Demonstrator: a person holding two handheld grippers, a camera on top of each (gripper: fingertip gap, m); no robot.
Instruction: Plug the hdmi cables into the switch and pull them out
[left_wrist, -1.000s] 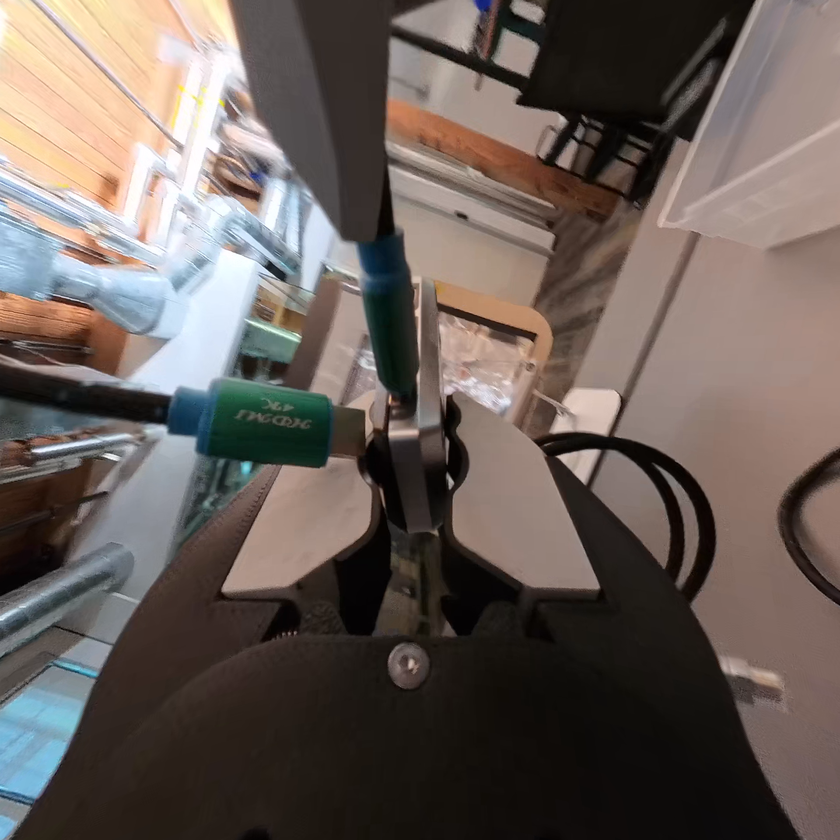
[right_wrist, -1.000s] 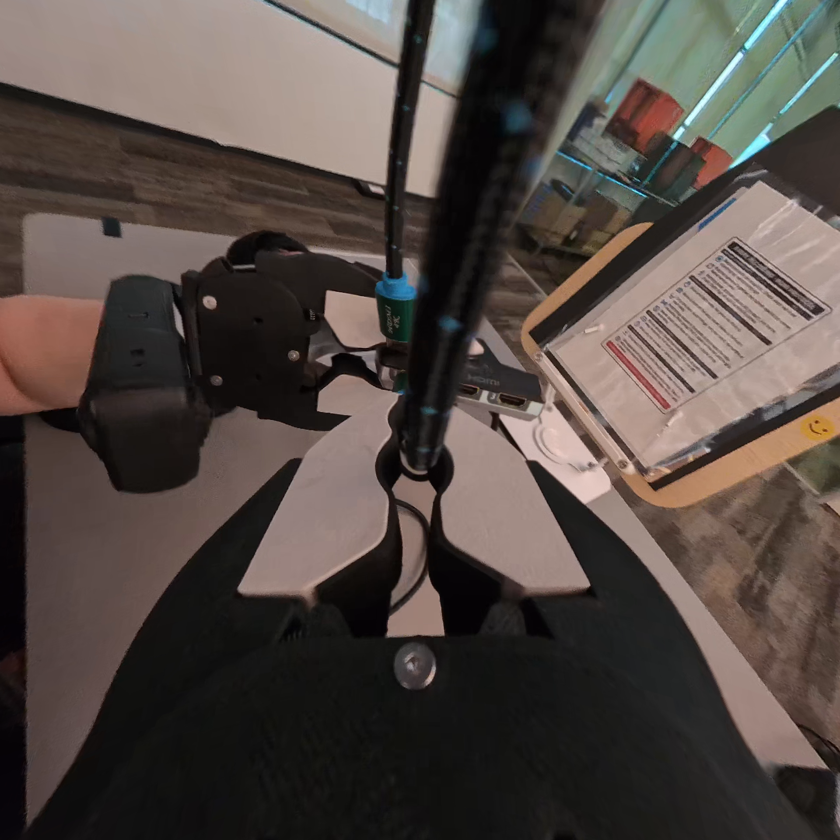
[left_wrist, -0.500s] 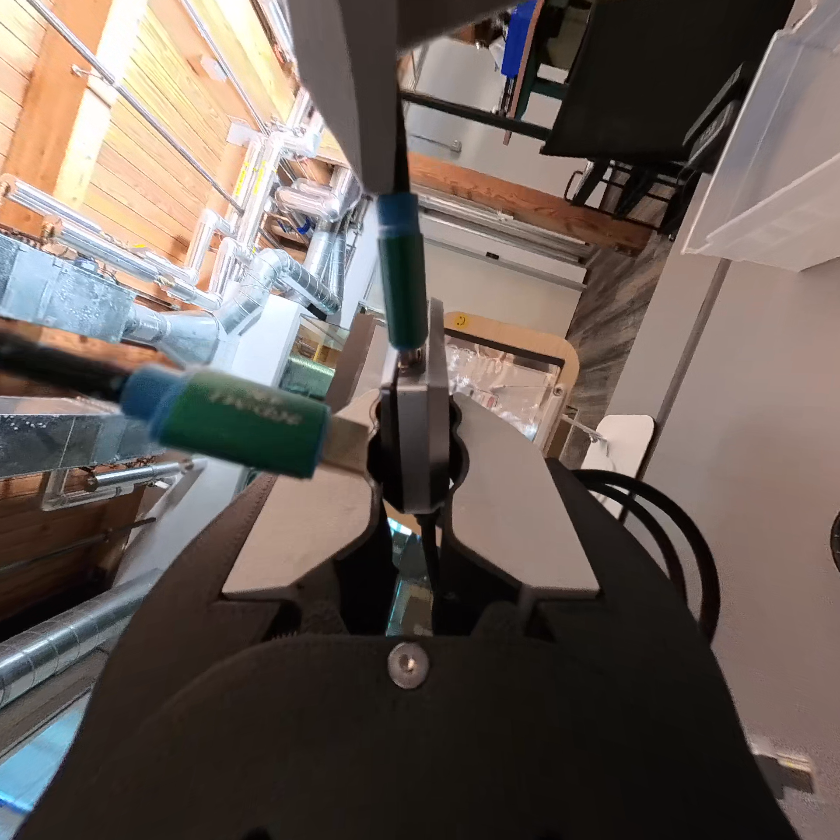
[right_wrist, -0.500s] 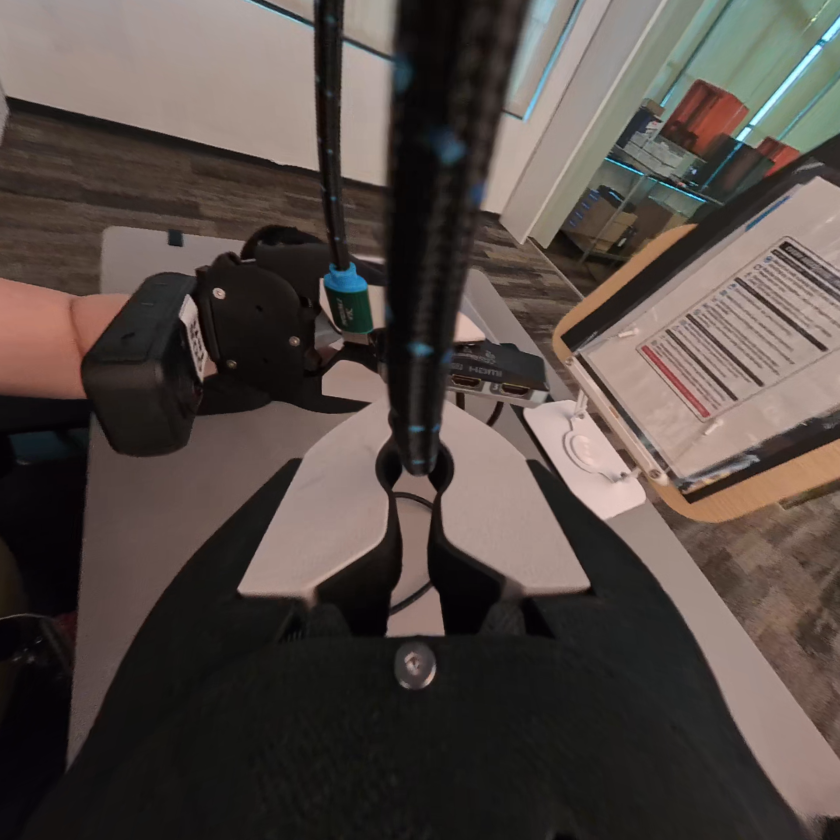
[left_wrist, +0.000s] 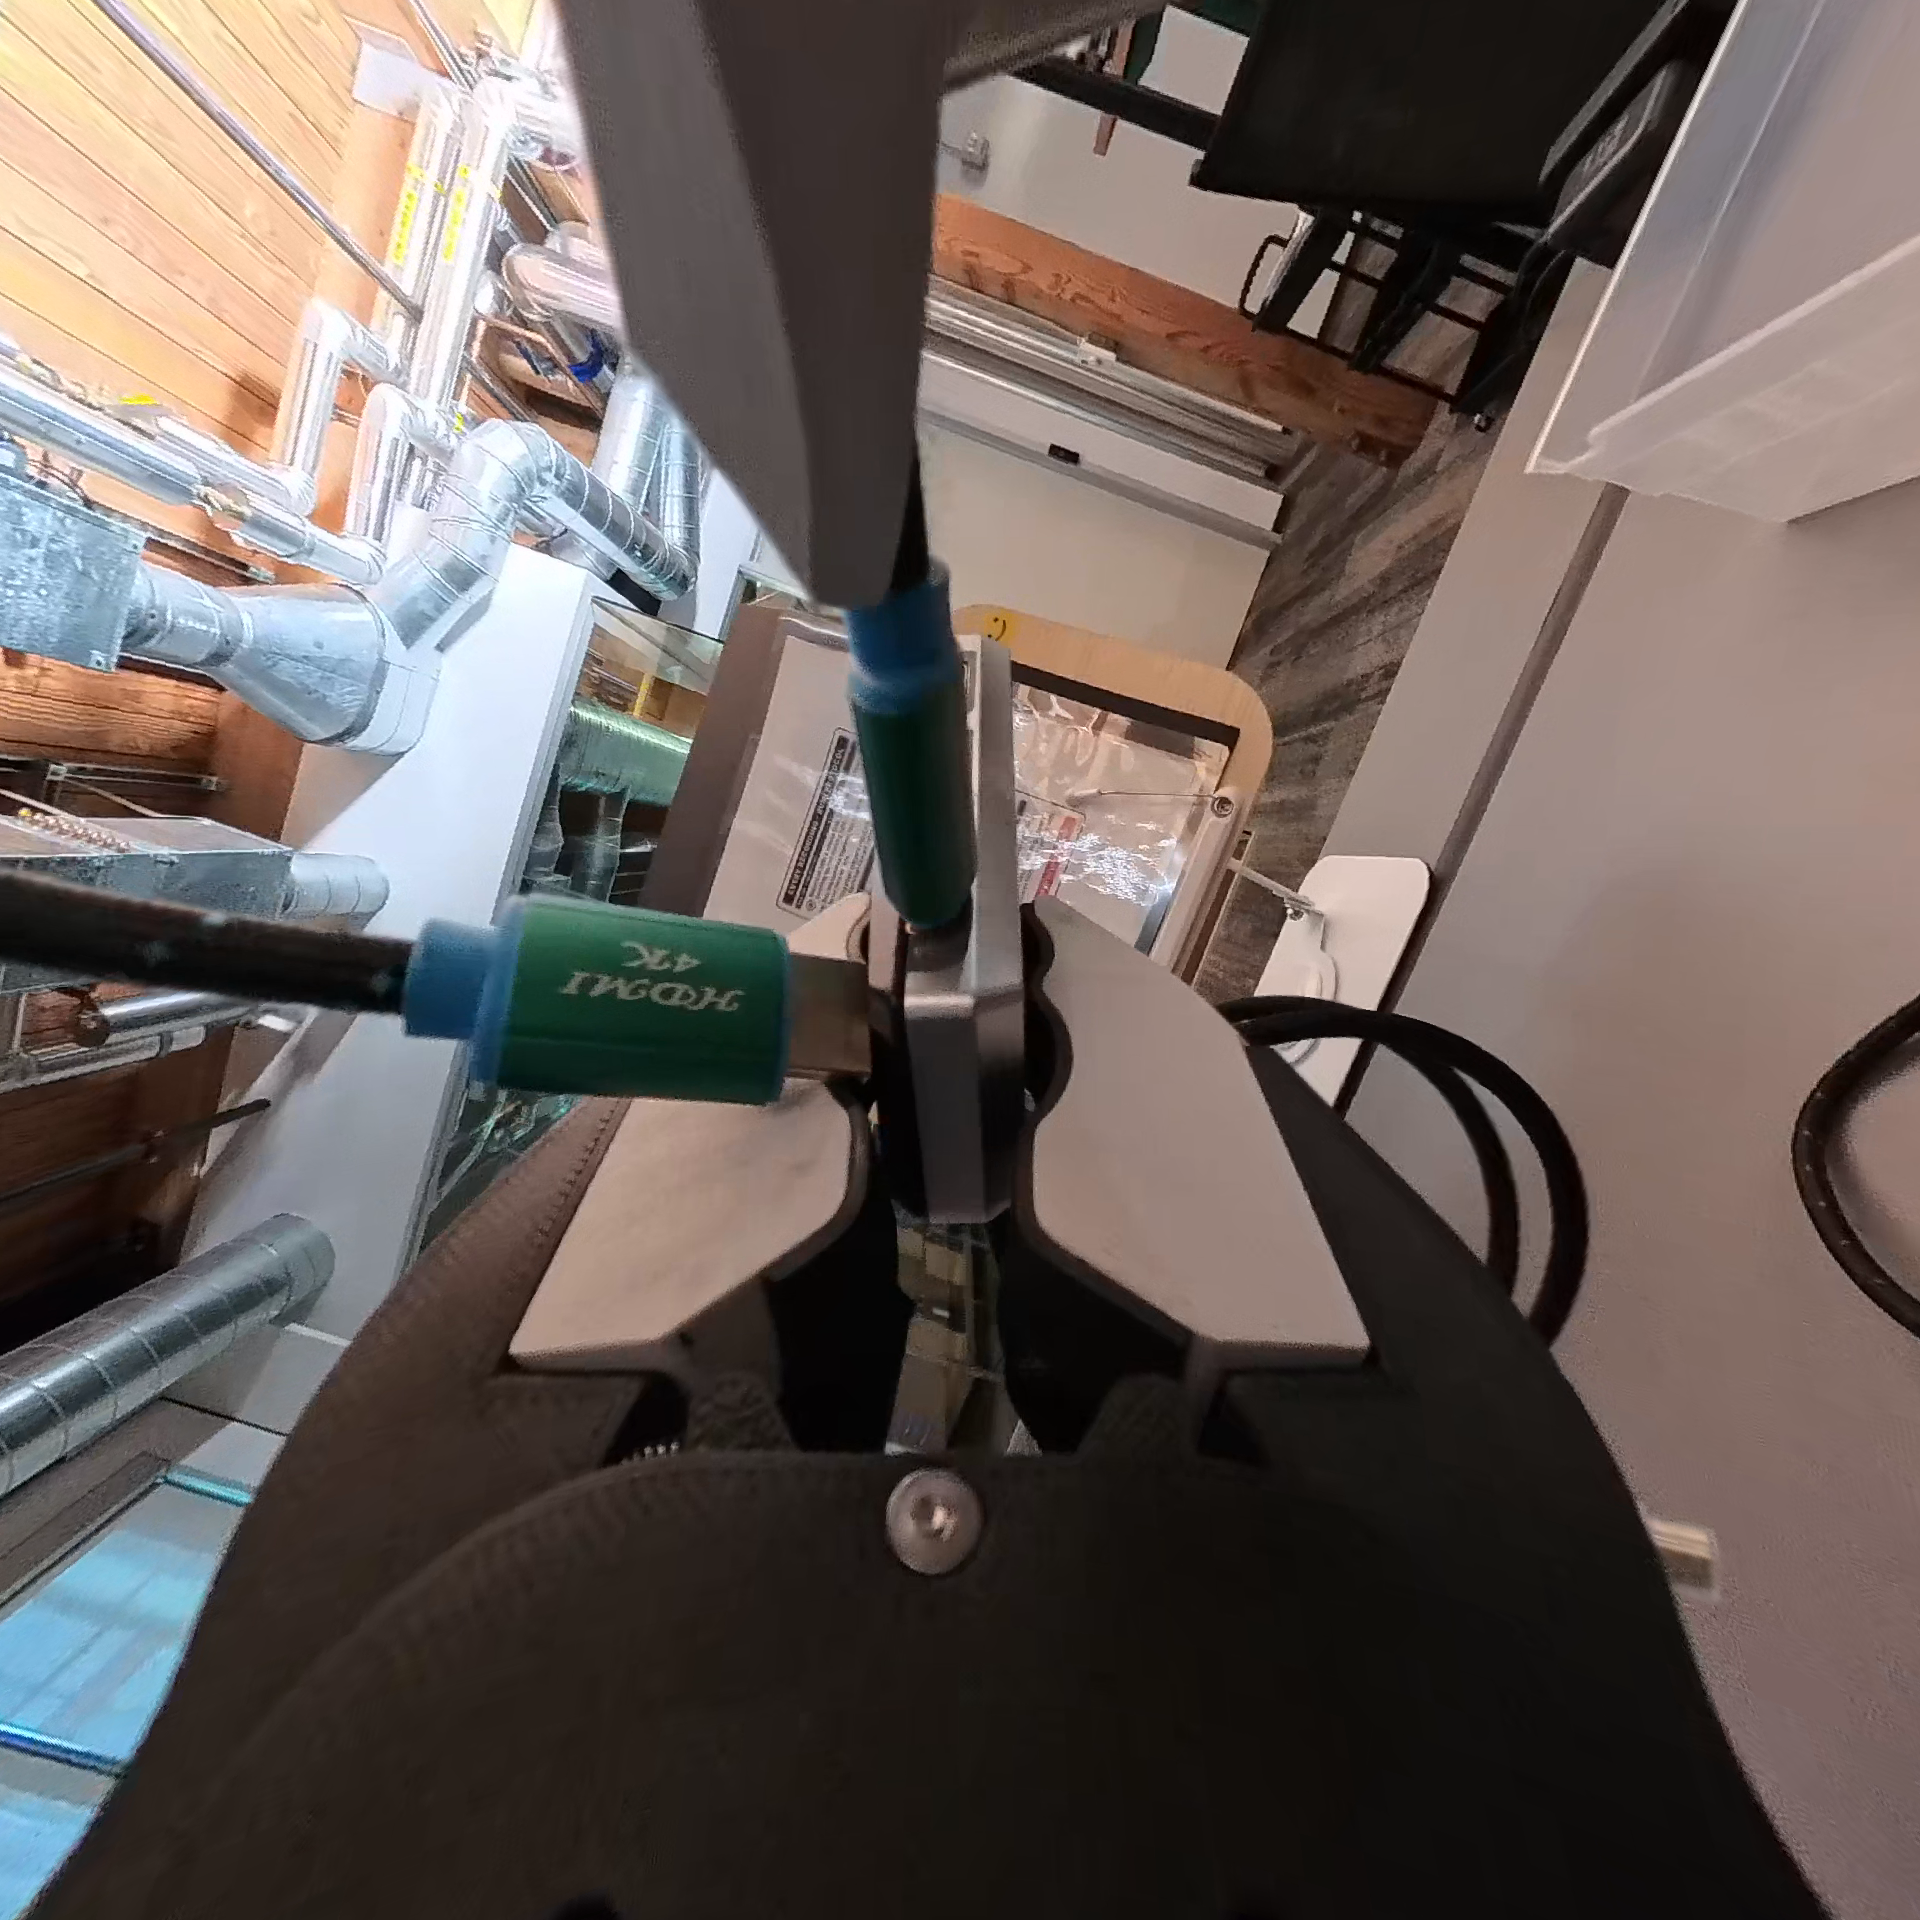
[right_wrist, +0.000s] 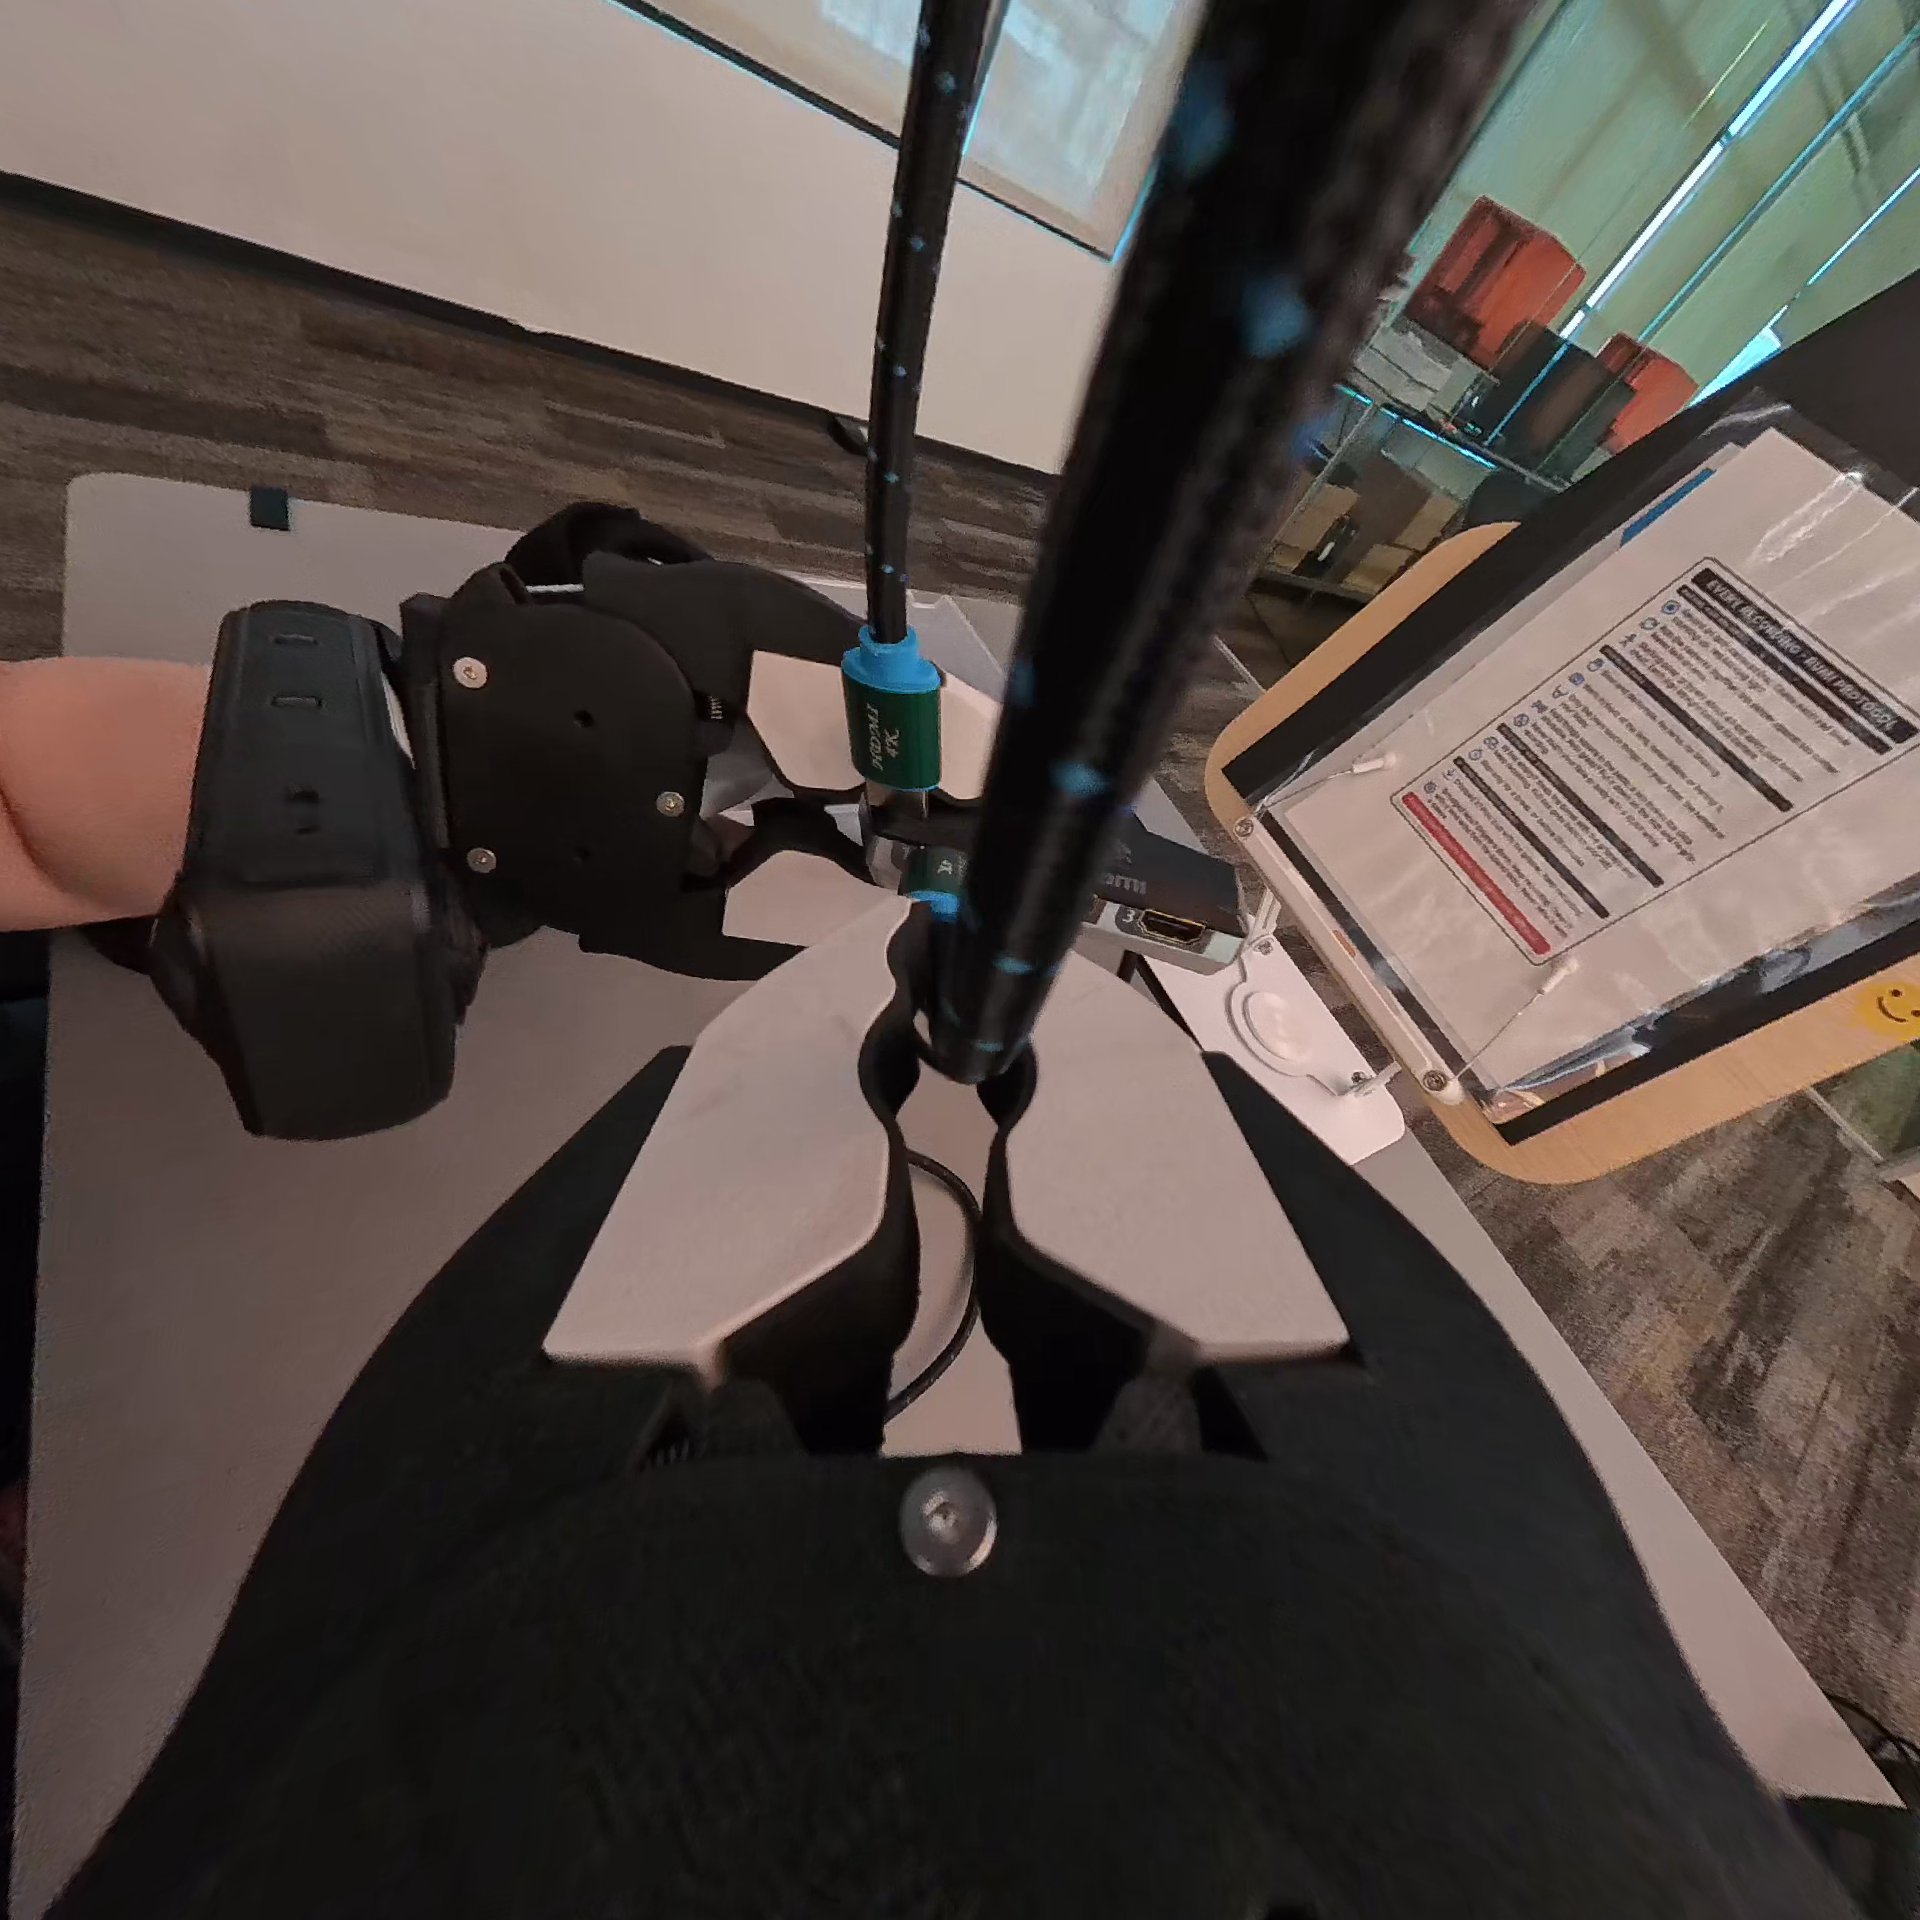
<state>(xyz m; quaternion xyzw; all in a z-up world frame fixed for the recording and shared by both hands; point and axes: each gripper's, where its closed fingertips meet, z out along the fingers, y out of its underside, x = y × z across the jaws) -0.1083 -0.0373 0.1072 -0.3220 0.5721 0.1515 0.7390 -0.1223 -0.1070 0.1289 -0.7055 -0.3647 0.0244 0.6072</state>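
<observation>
My left gripper (left_wrist: 951, 1049) is shut on the grey HDMI switch (left_wrist: 945, 1091), seen edge-on. It also shows in the right wrist view (right_wrist: 831, 821), holding the switch (right_wrist: 1164, 883) above the table. One green HDMI plug (left_wrist: 634, 1018) sits in the switch; in the right wrist view it stands upright (right_wrist: 891, 727). My right gripper (right_wrist: 961, 1049) is shut on a black braided cable (right_wrist: 1143, 520) just behind a second green plug (right_wrist: 940, 868). That plug (left_wrist: 914, 810) has its tip at the switch. One of the right gripper's fingers (left_wrist: 758, 260) shows above it.
A sign in a clear stand on a wooden board (right_wrist: 1558, 831) is close on the right. A white pad (right_wrist: 1288, 1029) lies on the grey table (right_wrist: 260, 1247). Coiled black cable (left_wrist: 1455, 1122) lies beside it. A clear bin (left_wrist: 1766, 260) is farther off. A person's arm (right_wrist: 73, 790) holds the left gripper.
My right gripper drew back a little with its cable, then came in close to the switch again. Both grippers stayed shut and the switch tilted slightly.
</observation>
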